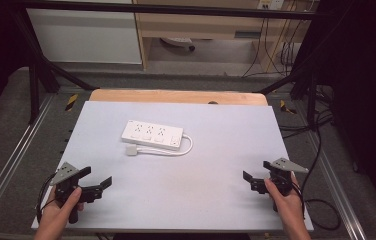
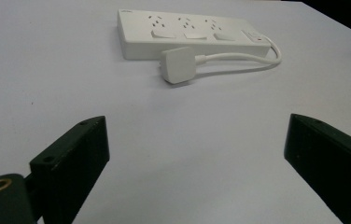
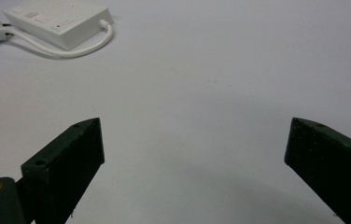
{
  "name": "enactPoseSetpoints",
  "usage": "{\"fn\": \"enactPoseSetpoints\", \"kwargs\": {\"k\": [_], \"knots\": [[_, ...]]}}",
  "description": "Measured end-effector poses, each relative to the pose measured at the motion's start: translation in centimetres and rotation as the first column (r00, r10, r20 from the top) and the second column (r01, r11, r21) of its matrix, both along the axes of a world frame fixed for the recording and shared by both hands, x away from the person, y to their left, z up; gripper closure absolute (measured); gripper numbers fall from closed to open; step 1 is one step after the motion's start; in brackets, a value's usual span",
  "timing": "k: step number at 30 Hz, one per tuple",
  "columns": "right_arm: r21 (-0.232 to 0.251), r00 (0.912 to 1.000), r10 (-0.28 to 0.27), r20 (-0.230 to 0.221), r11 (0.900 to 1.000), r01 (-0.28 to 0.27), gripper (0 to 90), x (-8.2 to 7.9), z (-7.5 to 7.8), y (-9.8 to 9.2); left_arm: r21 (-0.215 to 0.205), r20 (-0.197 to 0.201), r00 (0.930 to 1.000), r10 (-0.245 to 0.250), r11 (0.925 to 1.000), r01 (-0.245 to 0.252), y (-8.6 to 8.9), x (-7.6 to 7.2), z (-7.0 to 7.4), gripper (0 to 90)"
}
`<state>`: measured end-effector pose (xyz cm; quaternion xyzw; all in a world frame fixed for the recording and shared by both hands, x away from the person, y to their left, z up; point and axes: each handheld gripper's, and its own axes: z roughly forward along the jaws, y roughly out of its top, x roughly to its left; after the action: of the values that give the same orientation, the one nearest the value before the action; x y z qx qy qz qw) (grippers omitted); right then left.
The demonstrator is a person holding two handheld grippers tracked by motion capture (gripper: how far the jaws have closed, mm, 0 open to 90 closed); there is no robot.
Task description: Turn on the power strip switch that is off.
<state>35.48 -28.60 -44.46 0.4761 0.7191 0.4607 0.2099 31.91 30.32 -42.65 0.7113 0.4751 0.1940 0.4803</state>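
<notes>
Table [image 1: 186,200]: pale grey-white top spanning most of the high view, with a strip of bare wood along its far edge and dark floor on both sides.

Frame [image 1: 31,75]: black struts slanting down behind the table's far corners, with a crossbar along the top of the view.

Cabinet [image 1: 83,35]: white front standing on the floor beyond the table, far left.

Power strip [image 1: 152,135]: white, lying flat on the table, slightly left of centre and toward the far half, well apart from both grippers; three socket groups in a row and a switch at its right end. In the left gripper view [image 2: 190,35] it sits straight ahead; in the right gripper view [image 3: 59,21] it lies at the far left.

Cord [image 1: 183,148]: short and white, looping out of the strip's right end and curving back along its near side.

Plug [image 1: 132,149]: white and square, lying on the table just beside the strip's near left corner; whether it touches the strip is hard to tell from above, though the left gripper view [image 2: 179,65] suggests a narrow gap.

Left gripper [image 1: 98,180]: held by the left hand [image 1: 61,212] at the near left corner, jaws spread wide with only bare table between them [image 2: 197,154].

Right gripper [image 1: 257,171]: held by the right hand [image 1: 288,205] at the near right corner, jaws likewise spread wide over bare table [image 3: 194,154].
</notes>
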Motion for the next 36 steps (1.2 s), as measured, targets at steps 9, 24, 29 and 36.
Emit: {"fn": "enactPoseSetpoints", "kwargs": {"k": [9, 24, 29, 36], "knots": [[-0.024, 0.9995, -0.001, 0.032, 1.0, 0.001, 5.0, -0.2, -0.1, 0.6, -0.019, 0.01, 0.9999, 0.011, 0.9998, -0.011, 0.1, -0.1, 0.2, 6.8], [-0.119, 0.9993, 0.026, 0.028, 0.993, -0.022, 4.6, -0.8, -0.2, 2.0, -0.021, 0.026, 0.9992, -0.031, 0.9993, 0.032, -1.0, 0.8, 1.1, 6.5], [-0.126, 0.9988, 0.04, 0.03, 0.991, -0.036, 4.7, -0.9, -0.3, 2.4, -0.03, 0.013, 0.9994, -0.032, 0.999, 0.033, -1.9, 1.5, 1.6, 7.0], [-0.105, 0.999, 0.033, 0.03, 0.994, -0.029, 4.9, -1.0, -0.2, 2.1, -0.028, 0.028, 0.9995, -0.017, 0.9994, 0.018, -2.6, 2.9, 3.0, 7.2]]}}
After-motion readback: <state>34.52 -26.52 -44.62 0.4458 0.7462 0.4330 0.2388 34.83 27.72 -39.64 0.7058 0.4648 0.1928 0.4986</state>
